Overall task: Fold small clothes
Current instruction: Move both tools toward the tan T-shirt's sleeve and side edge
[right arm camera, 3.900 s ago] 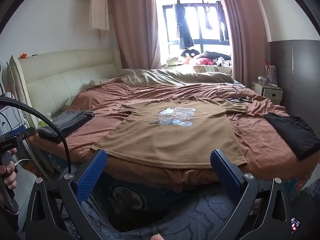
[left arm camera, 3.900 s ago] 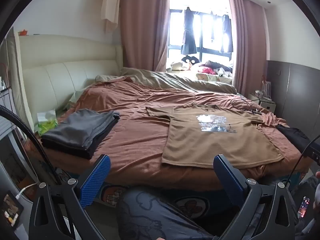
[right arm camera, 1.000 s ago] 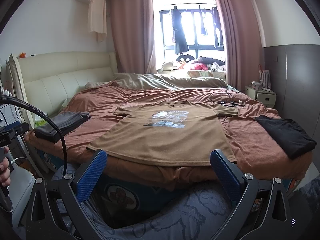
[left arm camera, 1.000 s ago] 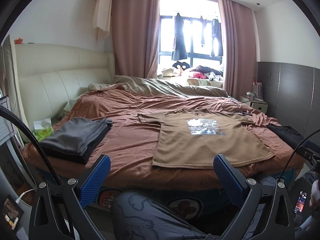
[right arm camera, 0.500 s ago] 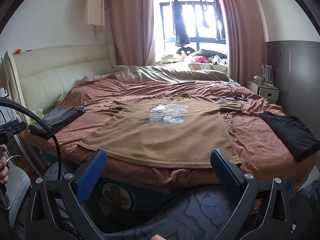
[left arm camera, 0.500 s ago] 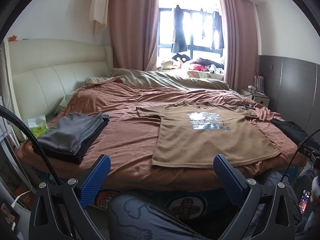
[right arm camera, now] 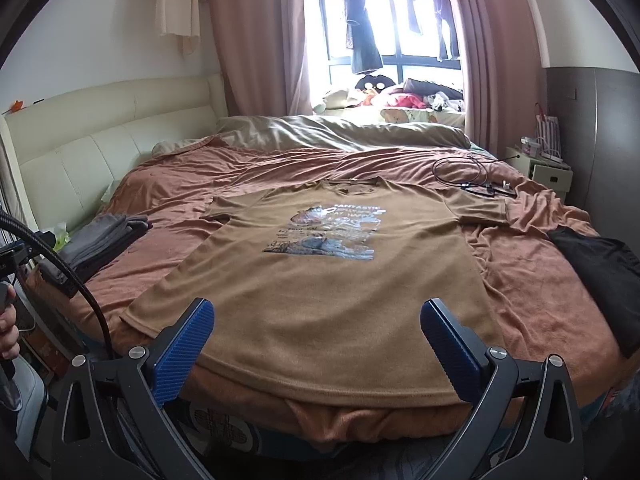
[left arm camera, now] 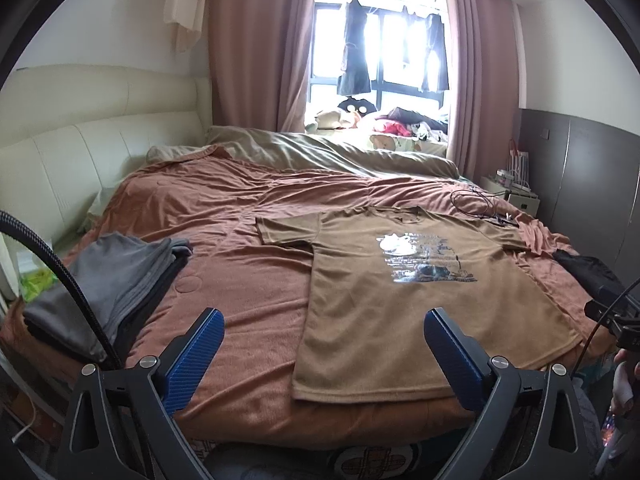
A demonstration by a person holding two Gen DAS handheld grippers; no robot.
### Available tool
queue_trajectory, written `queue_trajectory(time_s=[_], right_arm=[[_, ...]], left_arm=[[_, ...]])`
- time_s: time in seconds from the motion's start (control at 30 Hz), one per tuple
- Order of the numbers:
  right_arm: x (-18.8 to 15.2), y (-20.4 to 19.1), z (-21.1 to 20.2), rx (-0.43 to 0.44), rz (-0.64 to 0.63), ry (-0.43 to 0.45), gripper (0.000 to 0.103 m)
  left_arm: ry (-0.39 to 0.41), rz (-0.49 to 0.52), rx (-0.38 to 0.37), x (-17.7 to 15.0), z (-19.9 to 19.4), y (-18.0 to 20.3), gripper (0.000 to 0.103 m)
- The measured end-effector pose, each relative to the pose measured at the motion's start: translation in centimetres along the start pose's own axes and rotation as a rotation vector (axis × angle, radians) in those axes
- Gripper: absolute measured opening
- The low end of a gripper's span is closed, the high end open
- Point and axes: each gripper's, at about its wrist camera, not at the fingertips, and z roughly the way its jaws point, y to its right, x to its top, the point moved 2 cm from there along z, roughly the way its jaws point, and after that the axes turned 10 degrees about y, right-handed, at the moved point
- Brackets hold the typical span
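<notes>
Right now both grippers hang wide open over the bed's near edge, holding nothing — the left gripper (left arm camera: 323,344) off the shirt's (right arm camera: 332,280) left corner, the right gripper (right arm camera: 318,336) over its hem. That shirt lies flat, print up, hem by the edge. A one-layer pinch could drag it off — or catch the blanket (left arm camera: 240,280) underneath too

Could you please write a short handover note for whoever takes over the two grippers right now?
Left gripper: open, empty, short of the bed edge.
Right gripper: open, empty, over the shirt's hem.
The brown printed T-shirt lies flat, print up, unfolded, on the rust-coloured bedspread.
Done: a folded stack of grey clothes at the bed's left.
Left: fold the T-shirt; a black garment waits unfolded on the right.
</notes>
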Motion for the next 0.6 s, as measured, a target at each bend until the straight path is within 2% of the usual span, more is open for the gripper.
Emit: queue_trajectory(time_s=[0.6], right_arm=[[3.6,1.5,10.4,0.042,0.098,-0.027,0.103]], left_arm=[[-0.102,-0.026,-0.061,2.6,12.8,-0.6,0.079]])
